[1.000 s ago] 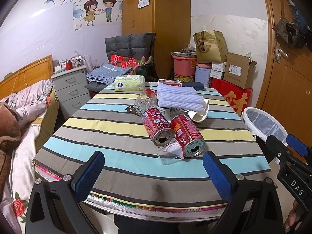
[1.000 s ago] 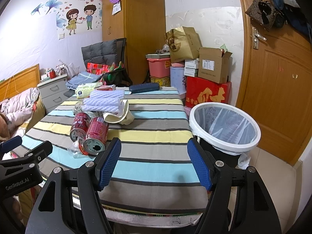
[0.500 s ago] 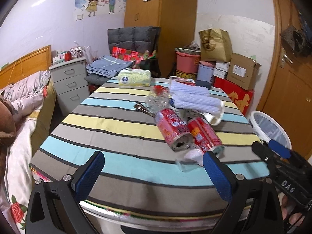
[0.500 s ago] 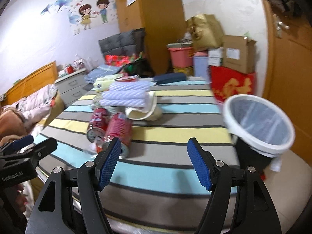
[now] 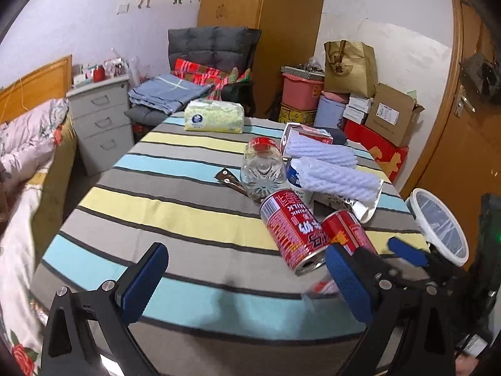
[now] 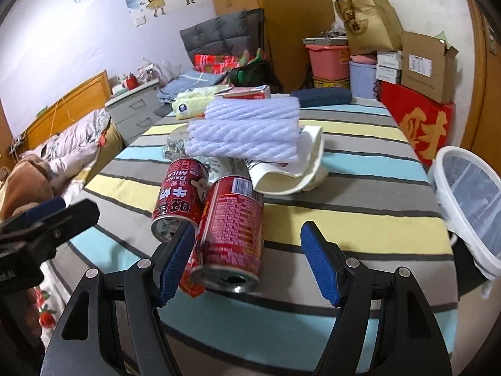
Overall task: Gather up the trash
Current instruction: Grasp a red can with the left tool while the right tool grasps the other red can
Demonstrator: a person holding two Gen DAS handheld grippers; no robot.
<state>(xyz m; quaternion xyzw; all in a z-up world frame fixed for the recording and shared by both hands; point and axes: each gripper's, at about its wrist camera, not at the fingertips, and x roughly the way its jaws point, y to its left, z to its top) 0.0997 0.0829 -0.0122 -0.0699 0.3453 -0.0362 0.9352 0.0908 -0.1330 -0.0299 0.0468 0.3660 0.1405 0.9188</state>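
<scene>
Right wrist view: your right gripper (image 6: 247,264) is spread wide w/ the nearer red can (image 6: 230,235) lying on its side btwn the blue pads, open end toward you; the left pad (image 6: 177,258) sits just beside the can's flank, can't tell if it touches, and the right pad is clearly apart from it, so nothing is clamped. A second red can (image 6: 178,199) lies touching the first on its left side, also on its side. Both rest on the striped tablecloth (image 6: 360,219). Behind them you've got a stack of white foam wrap (image 6: 247,131) on top of a cream paper bag (image 6: 291,172), and a clear glass jar (image 5: 262,169) w/ a red lid lying on its side. The white-rimmed trash bin (image 6: 463,200) stands off the table's right edge, well apart from the cans. Left wrist view: your left gripper (image 5: 247,282) hangs over the near table edge, fingers released and far apart, holding nothing; a tissue pack (image 5: 214,120) sits at the table's far end.
</scene>
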